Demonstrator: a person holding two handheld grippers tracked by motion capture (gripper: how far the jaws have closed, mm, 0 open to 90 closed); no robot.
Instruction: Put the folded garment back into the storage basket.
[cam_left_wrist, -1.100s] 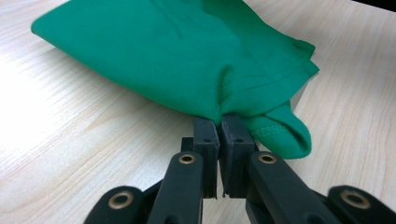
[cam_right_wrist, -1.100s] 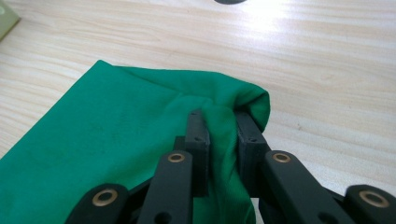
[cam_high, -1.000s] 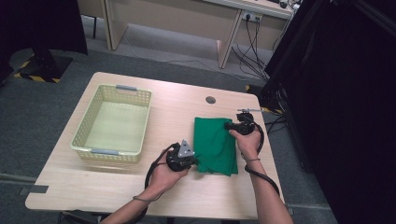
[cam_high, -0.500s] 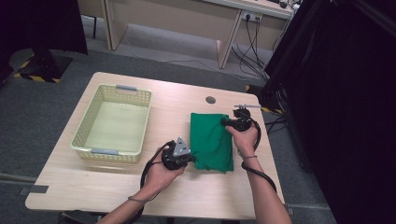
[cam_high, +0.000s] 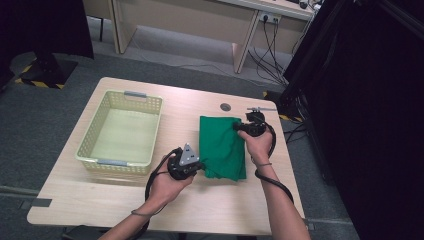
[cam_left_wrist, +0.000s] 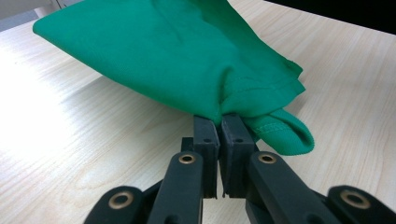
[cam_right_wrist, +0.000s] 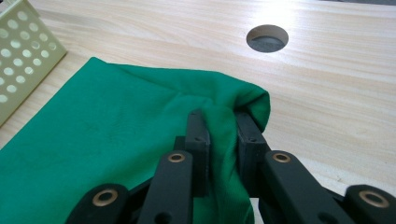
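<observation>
I am gripping the green cloth (cam_high: 220, 146) with both claws. My left gripper (cam_high: 199, 167) is pinching the cloth's near left edge, its jaws squeezed almost together with a bunched hem caught between the pads (cam_left_wrist: 207, 133), as the left gripper view shows. My right gripper (cam_high: 239, 127) is clamping the cloth's far right corner, a thick fold of fabric standing between its jaws in the right gripper view.

The cloth is lying folded on the wooden table (cam_high: 200, 210), to the right of the yellow basket (cam_high: 93, 141) and apart from it, with the round cable hole (cam_high: 225, 106) just beyond the cloth's far edge.

Compared with a second ago, the cloth is sitting straighter and narrower: it was skewed and spread wider then, and now its long sides are running away from me. Both my hands are shifting with it, the left one drawing further from the basket's near corner, the right one moving closer to the cable hole. The held edges are lifting off the table.
</observation>
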